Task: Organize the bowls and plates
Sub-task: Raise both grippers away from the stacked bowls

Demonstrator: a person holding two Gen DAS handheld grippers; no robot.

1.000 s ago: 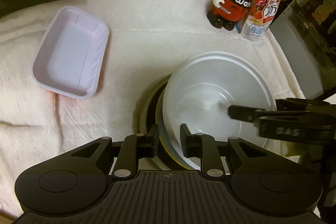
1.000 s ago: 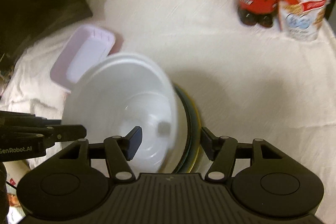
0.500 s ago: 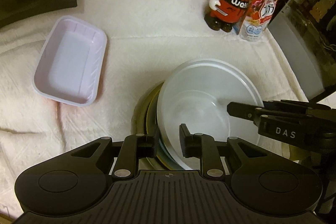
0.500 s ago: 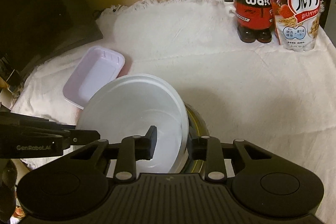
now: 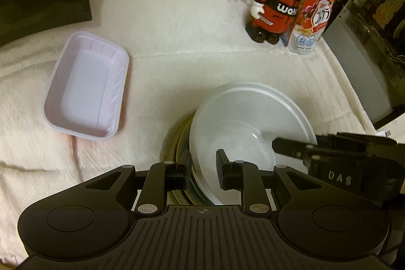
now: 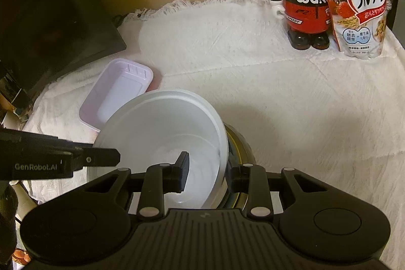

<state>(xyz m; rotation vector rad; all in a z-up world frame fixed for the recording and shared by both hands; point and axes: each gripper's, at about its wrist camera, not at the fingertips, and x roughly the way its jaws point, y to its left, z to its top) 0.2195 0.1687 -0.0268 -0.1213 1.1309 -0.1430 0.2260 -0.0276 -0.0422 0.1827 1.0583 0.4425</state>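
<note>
White bowl: sitting tilted on a stack of plates near the front edge of the cloth-covered worktop; both grippers are gripping its rim from opposite sides.

Left gripper: its fingers are pinching the bowl's near rim, one pad inside the bowl, the other outside against the wall.

Right gripper: its fingers are pinching the opposite rim in the same manner, one pad inside, one outside.

Stack of plates: dark and yellowish rims are showing under the bowl; the count cannot be told.

Pale lilac rectangular tray: lying empty on the white cloth, toward the left edge, apart from the bowl.

Panda figure in red and black: standing upright at the far right corner.

Red cereal pouch: standing just beside the figure, on its right.
</note>
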